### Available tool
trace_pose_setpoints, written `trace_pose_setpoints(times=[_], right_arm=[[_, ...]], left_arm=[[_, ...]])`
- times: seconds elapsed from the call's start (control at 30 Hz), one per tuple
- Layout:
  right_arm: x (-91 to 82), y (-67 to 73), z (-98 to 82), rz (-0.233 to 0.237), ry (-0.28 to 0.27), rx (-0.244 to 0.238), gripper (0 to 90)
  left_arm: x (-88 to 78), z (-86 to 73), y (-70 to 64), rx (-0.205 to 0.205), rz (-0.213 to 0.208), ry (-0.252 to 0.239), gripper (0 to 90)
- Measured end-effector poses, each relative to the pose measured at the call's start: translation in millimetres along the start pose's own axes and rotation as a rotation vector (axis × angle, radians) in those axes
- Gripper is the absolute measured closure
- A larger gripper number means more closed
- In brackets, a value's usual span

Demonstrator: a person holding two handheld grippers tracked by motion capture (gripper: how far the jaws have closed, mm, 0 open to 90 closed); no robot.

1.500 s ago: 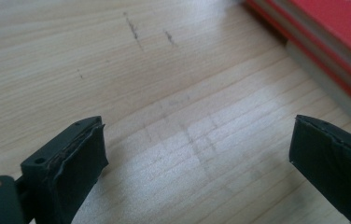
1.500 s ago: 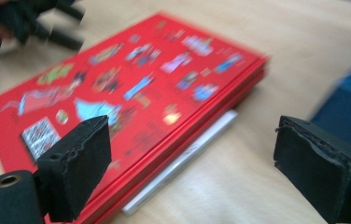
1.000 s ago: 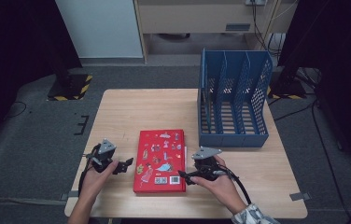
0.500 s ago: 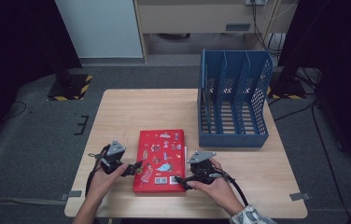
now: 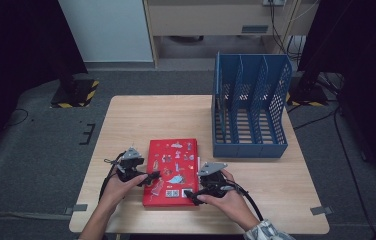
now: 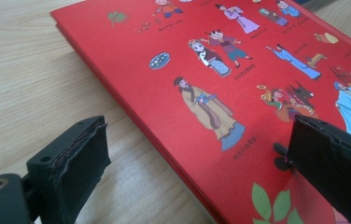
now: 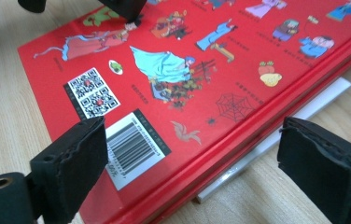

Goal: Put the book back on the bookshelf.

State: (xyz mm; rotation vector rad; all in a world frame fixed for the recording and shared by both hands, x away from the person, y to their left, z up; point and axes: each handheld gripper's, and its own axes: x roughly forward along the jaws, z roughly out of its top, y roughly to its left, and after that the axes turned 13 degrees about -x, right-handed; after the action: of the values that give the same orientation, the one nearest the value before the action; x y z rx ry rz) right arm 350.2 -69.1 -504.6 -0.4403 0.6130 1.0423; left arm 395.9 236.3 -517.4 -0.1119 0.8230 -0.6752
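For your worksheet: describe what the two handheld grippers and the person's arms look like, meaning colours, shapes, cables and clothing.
Each gripper, left and right, is black with a grey three-cornered plate on top and a black cable trailing back. The jaws are blocky, faced with dark, rough pads. The forearms are bare, apart from a patterned cuff on the right.

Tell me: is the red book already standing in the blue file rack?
No. The red book lies flat on the table, apart from the blue file rack, whose slots look empty.

1 red book (image 5: pixel 171 170), 1 blue file rack (image 5: pixel 250 107), 2 grippers, 1 table (image 5: pixel 146 120).
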Motion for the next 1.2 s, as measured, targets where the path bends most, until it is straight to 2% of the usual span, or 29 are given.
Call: trace_pose_setpoints(times=[0.17,0.27,0.4,0.47,0.57,0.7,0.9,1.03,1.2], right_arm=[[6.3,-5.6,2.0,0.004,0.007,0.009,7.1],[9.6,-6.4,2.6,-0.003,0.011,0.01,6.1],[11.8,-12.1,1.3,0.01,0.013,0.038,4.3],[11.5,-13.9,0.2,0.008,0.01,0.046,3.9],[12.5,-15.6,-1.4,0.016,0.006,0.055,2.9],[14.7,-17.4,-1.2,0.017,-0.001,0.061,2.3],[24.6,-23.5,-0.6,0.051,-0.023,0.102,0.5],[26.2,-25.0,-1.6,0.059,-0.034,0.105,0.6],[25.8,-26.4,-5.1,0.076,-0.045,0.133,0.5]], left_arm=[[6.4,3.1,-1.3,-0.006,-0.036,0.021,5.1],[8.1,5.1,-1.3,-0.003,-0.031,0.026,3.6],[9.6,5.2,-1.5,-0.004,-0.03,0.022,2.4],[10.4,3.7,0.3,-0.024,-0.048,0.021,2.3],[12.0,3.5,2.6,-0.03,-0.066,0.02,2.2],[12.0,4.7,0.9,-0.019,-0.057,0.022,2.4],[10.5,6.2,-0.2,-0.008,-0.045,0.021,3.6],[7.7,7.1,-0.7,-0.011,-0.041,0.009,7.1],[6.7,8.2,-3.4,0.005,-0.038,0.001,8.7]])
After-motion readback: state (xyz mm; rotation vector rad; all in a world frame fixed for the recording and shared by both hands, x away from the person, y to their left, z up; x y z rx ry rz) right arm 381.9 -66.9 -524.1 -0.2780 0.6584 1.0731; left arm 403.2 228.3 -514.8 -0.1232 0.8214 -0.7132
